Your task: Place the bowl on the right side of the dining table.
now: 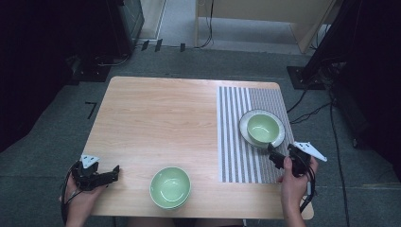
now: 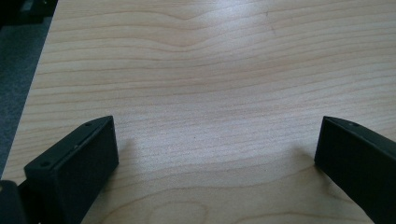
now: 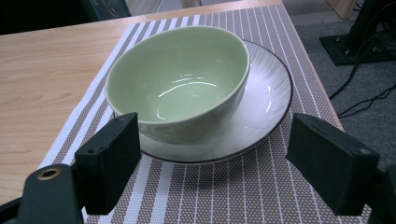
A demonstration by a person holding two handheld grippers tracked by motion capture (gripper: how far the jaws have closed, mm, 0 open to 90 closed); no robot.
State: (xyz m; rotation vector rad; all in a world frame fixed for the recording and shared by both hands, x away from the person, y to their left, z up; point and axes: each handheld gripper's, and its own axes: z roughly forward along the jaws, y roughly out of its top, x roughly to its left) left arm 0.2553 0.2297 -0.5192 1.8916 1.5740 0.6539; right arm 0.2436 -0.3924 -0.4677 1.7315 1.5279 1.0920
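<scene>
1. The right gripper (image 1: 279, 156) sits over the striped placemat (image 1: 236, 156), just on the person's side of the white plate (image 1: 279, 137), jaws pointing at it.
2. In the right gripper view the jaws stand wide apart with nothing between them; the near rim of the plate (image 3: 275, 98) lies just beyond the jaw tips, not touching either one.
3. A green bowl (image 3: 182, 79) stands upright on that plate, set toward the plate's left in the right gripper view (so more bare plate shows on the right).
4. A second green bowl (image 1: 170, 187) rests on the bare wood of the table (image 1: 156, 118), well to the left of the plate and off the placemat, near the table's front edge.
5. The left gripper (image 1: 111, 176) lies far left of the plate, beyond the second bowl, low over the wood at the front corner.
6. In the left gripper view its jaws are spread wide over plain tabletop (image 2: 201, 93), holding nothing.
</scene>
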